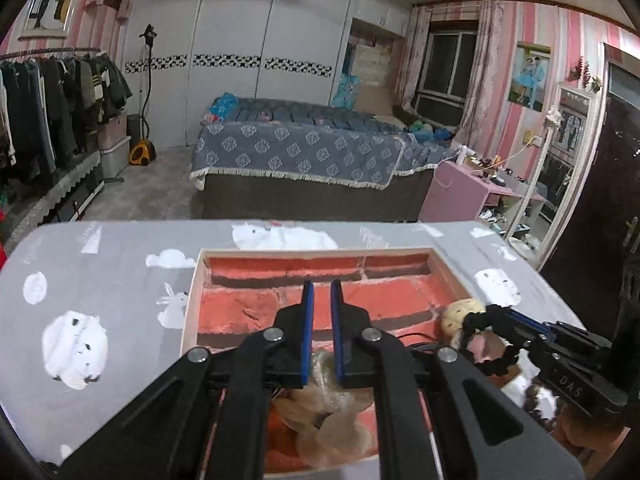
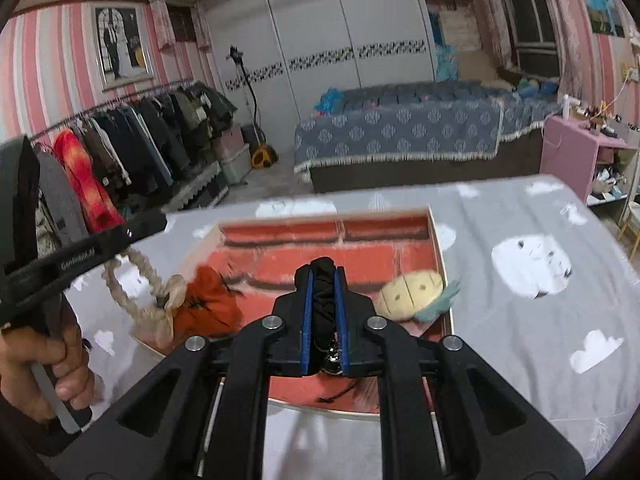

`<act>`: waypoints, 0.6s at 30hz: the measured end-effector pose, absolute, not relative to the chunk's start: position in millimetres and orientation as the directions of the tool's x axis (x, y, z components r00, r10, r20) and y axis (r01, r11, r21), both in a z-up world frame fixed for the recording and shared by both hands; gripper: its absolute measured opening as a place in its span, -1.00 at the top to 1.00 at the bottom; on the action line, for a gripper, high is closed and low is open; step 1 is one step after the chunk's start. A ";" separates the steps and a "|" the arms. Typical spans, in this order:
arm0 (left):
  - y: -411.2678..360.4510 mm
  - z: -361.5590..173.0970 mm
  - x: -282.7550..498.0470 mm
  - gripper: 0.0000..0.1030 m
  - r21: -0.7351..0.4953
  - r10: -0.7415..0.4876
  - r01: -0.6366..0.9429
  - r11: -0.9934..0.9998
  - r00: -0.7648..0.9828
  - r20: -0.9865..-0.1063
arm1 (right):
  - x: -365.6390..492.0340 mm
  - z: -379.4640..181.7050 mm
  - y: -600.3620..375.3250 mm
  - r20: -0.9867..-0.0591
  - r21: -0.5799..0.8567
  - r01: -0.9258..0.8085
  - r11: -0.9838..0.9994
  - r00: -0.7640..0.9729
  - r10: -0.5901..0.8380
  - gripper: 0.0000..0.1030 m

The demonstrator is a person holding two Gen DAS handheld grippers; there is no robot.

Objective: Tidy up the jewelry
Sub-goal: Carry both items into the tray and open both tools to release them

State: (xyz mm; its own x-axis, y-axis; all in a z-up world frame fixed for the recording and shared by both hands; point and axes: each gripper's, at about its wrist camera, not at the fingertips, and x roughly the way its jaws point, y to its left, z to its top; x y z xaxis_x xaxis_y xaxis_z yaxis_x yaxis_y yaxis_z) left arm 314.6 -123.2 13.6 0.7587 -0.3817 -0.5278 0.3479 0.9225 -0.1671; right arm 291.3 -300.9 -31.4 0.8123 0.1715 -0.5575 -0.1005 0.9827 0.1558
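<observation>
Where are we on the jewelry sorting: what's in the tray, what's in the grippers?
Already in the brick-patterned tray: an orange fabric piece and a yellow plush clip. In hand: the right gripper is shut on a black scrunchie; the left gripper carries a beige braided hair tie over the tray. Both remain to be set down.

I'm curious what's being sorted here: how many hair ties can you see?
2, perhaps more hidden. A black fabric hair tie is pinched in the right claw; a beige braided hair tie hangs from the left claw, over the brick-patterned tray's left edge.
</observation>
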 end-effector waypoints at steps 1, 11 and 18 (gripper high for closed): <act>-122.0 4.5 319.3 0.84 -0.173 -0.379 0.342 0.924 0.751 -0.541 | 293.2 -34.9 -302.5 -0.566 0.151 -0.091 0.984 0.808 0.162 0.78; -111.4 -31.2 333.2 0.76 -0.148 -0.311 0.280 0.948 0.734 -0.604 | 300.0 -64.4 -325.3 -0.631 0.046 0.031 0.998 0.776 0.005 0.66; -107.2 -22.9 325.6 -0.40 -0.119 -0.266 0.242 0.963 0.782 -0.564 | 297.8 -64.0 -322.2 -0.612 0.017 0.032 0.999 0.791 -0.015 0.12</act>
State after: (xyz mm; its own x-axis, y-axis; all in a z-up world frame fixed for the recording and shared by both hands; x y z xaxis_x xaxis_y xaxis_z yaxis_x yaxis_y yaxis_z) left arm 325.6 -107.2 -22.9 0.7821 -0.2659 -0.5635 0.2415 0.9630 -0.1192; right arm 297.8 -322.2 -64.0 0.7909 -0.0148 -0.6118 0.0317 0.9994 0.0167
